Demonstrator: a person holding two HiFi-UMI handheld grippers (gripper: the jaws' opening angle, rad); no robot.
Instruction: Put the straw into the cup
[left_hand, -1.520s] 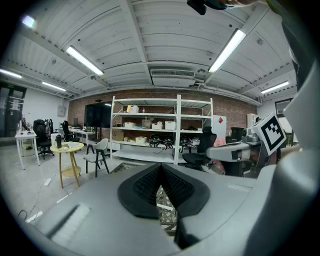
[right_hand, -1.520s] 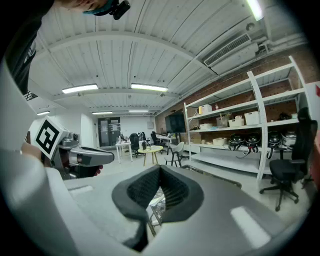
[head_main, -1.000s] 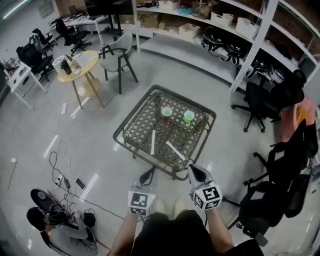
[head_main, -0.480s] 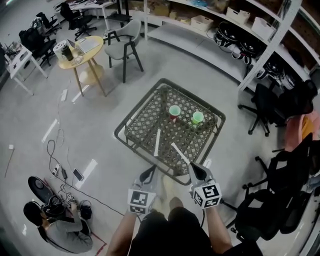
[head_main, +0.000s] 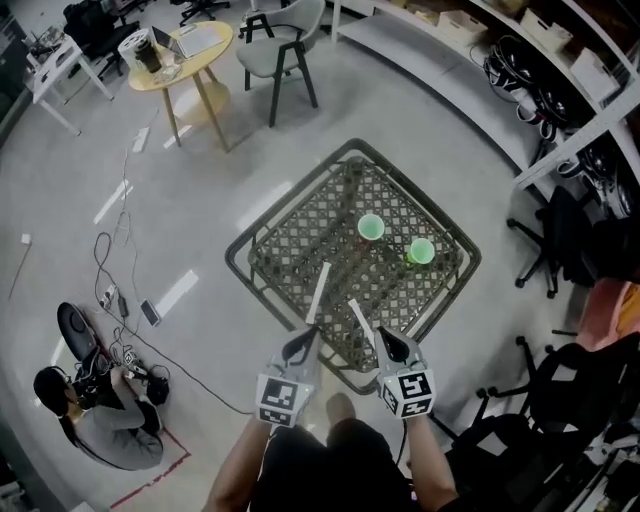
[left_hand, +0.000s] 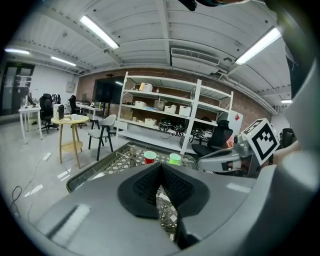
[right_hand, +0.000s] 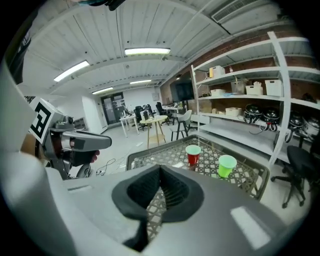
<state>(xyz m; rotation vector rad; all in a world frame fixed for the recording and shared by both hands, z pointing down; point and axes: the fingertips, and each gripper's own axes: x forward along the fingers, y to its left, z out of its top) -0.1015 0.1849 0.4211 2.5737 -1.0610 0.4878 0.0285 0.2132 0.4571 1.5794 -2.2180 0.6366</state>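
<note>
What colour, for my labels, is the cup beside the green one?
The cup is red; clearest in the right gripper view.

Lattice table (head_main: 297, 238), red cup (head_main: 371, 228), green cup (head_main: 421, 251), left straw (head_main: 318, 293), right straw (head_main: 359, 320)

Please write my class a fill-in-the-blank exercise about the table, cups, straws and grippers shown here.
1. ___ white straws lie on the lattice table.
2. Beside the green cup stands a ___ cup.
3. The left gripper and the right gripper have their jaws ___, with nothing between them.
Missing words: two; red; shut.
</note>
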